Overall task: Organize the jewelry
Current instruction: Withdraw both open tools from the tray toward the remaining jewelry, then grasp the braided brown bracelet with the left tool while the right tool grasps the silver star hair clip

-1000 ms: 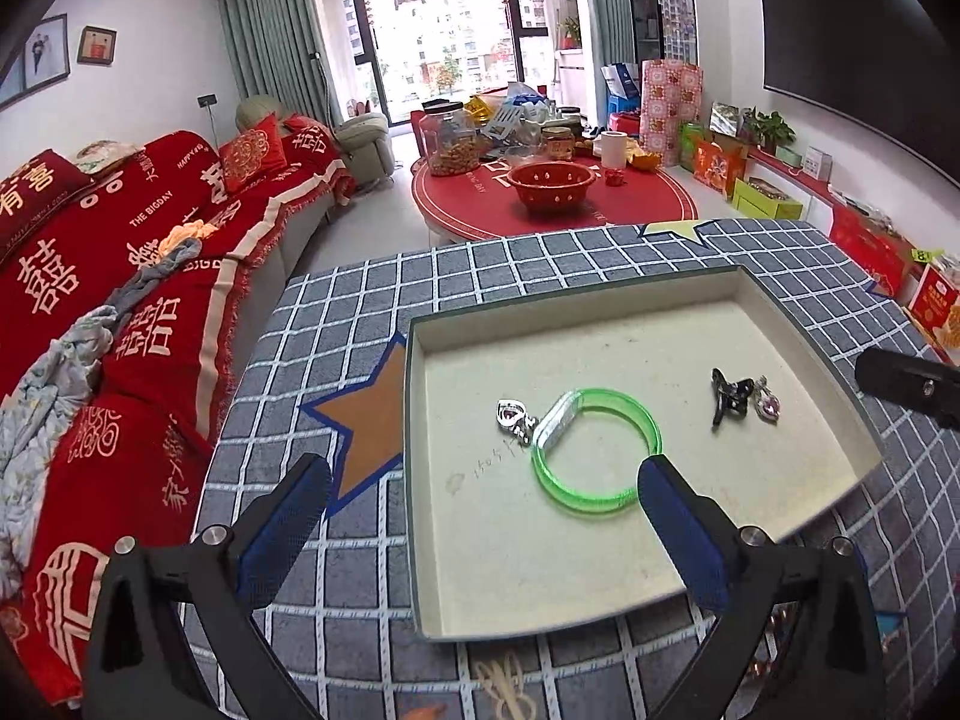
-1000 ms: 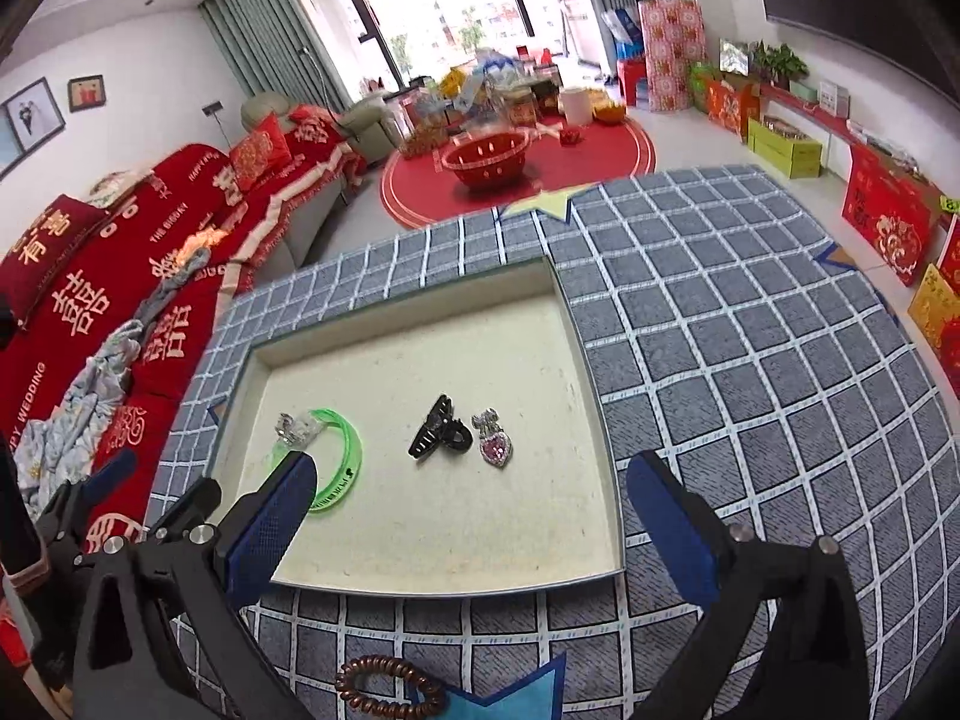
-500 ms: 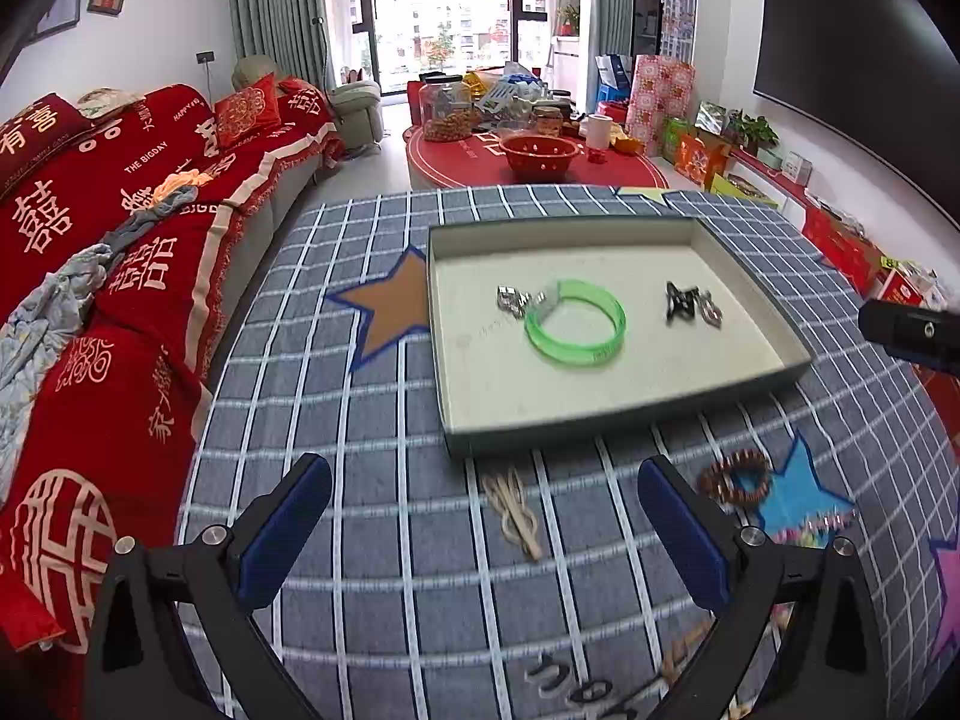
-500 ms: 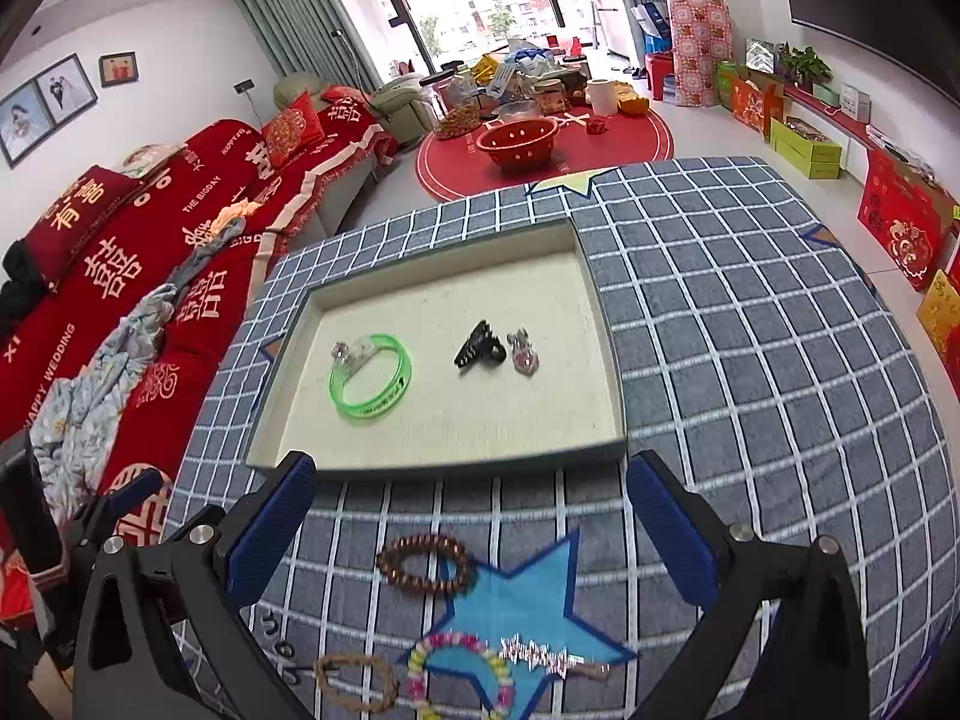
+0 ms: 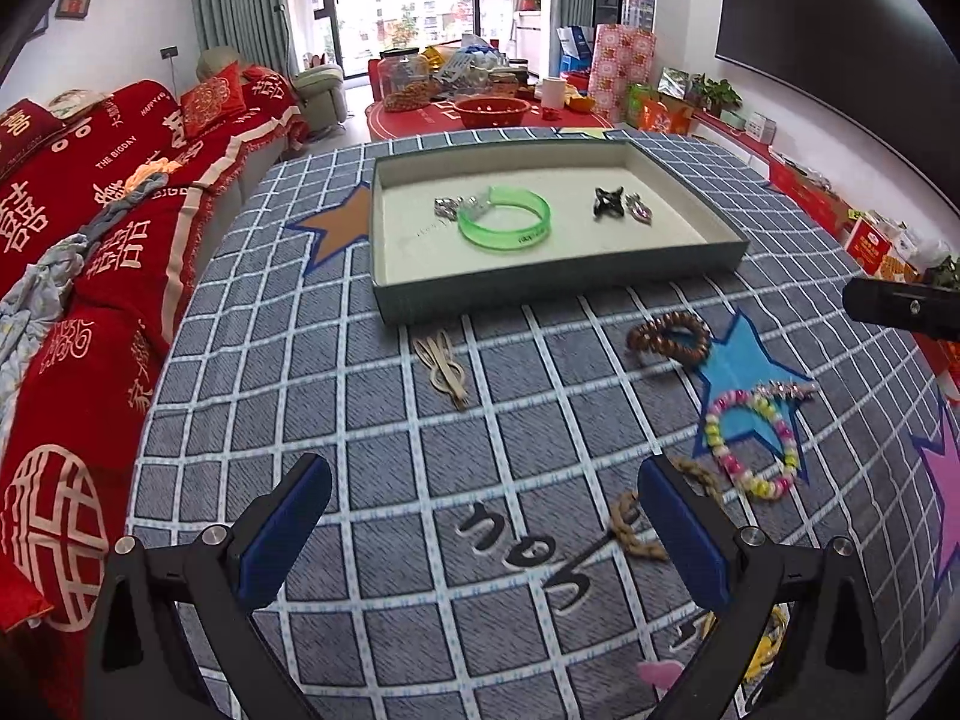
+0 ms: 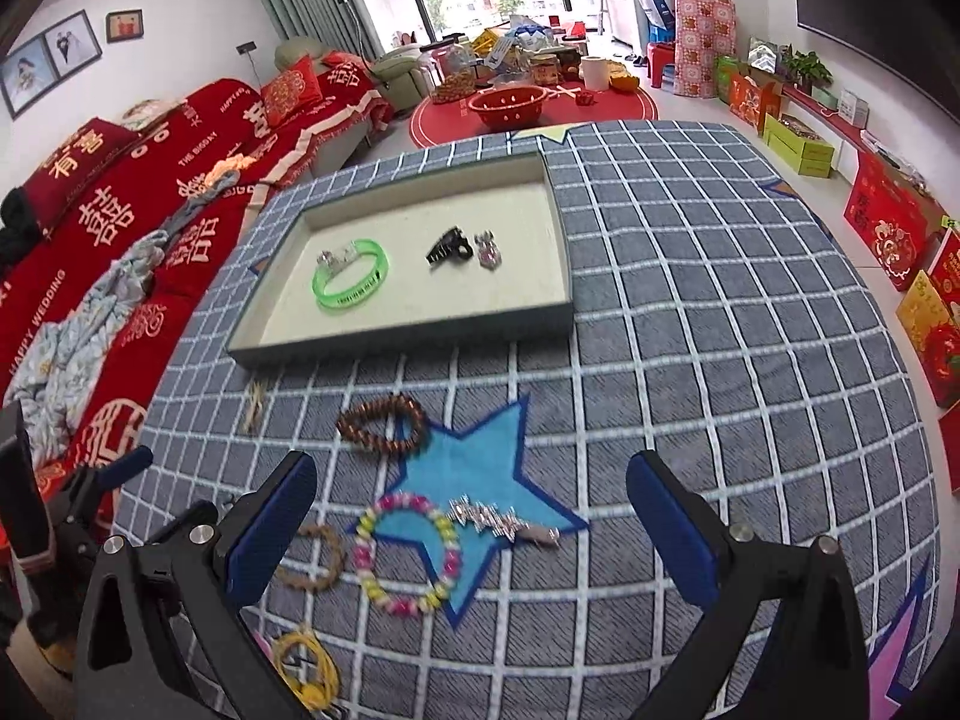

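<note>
- L tongs (image 5: 483,525) spread wide, gripping nothing, above the grid-cloth surface (image 5: 360,420) near the printed digits.
- R tongs (image 6: 471,519) also spread wide, nothing between them, over the blue star patch (image 6: 480,456).
- Tray (image 6: 414,333) sits farther back on the surface. Inside: green bangle (image 6: 350,283) w/ a small silver piece (image 6: 329,258) touching its far-left rim; black claw clip (image 6: 447,247) just beside a pink-stone pendant (image 6: 489,251).
- Outside the tray, on the cloth: brown bead bracelet (image 6: 381,423) near the front wall, pastel bead bracelet (image 6: 408,552) w/ a silver hairpin (image 6: 504,522) beside it, tan braided ring (image 6: 318,558), yellow coil (image 6: 306,669), beige hair clip (image 5: 444,367).
- Red-covered sofa (image 5: 90,210) to the left.
</note>
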{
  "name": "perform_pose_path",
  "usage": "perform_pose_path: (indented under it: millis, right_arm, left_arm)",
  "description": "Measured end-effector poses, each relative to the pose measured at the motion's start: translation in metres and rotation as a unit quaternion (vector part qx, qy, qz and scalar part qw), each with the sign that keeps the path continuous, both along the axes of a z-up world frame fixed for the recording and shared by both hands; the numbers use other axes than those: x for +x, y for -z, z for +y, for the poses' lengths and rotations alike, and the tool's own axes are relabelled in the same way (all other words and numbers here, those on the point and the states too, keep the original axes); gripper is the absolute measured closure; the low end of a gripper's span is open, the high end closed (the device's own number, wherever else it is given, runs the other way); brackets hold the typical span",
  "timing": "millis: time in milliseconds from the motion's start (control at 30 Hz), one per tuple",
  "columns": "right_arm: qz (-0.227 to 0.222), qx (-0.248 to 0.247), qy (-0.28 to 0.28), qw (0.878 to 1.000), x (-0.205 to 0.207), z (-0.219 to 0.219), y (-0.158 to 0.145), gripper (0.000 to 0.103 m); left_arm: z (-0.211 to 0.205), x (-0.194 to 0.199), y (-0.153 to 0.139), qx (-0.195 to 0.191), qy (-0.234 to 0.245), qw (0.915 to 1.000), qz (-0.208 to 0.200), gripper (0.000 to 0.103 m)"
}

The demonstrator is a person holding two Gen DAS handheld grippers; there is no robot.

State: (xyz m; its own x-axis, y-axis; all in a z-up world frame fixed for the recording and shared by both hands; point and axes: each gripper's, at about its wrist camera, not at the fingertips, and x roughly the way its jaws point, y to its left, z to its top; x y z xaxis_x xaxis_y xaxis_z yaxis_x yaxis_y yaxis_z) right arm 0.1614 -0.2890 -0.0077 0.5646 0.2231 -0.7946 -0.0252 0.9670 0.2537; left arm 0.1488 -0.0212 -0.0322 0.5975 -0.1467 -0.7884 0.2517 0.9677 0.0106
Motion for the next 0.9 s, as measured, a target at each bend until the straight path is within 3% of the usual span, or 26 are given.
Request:
perform_pose_path:
  millis: [567, 900]
  right_arm:
    - [0.031, -0.091, -0.038, 0.995, -0.025, -0.013, 0.039, 0.000]
    - [0.049, -0.136, -0.063, 0.987, -0.017, -0.008, 0.060, 0.022]
  left_arm:
    - [-0.026, -0.014, 0.022, 0.044, 0.054, 0.9975, 0.011, 0.000]
    - [-0.035, -0.013, 0.032, 0.052, 0.104, 0.9930, 0.022, 0.000]
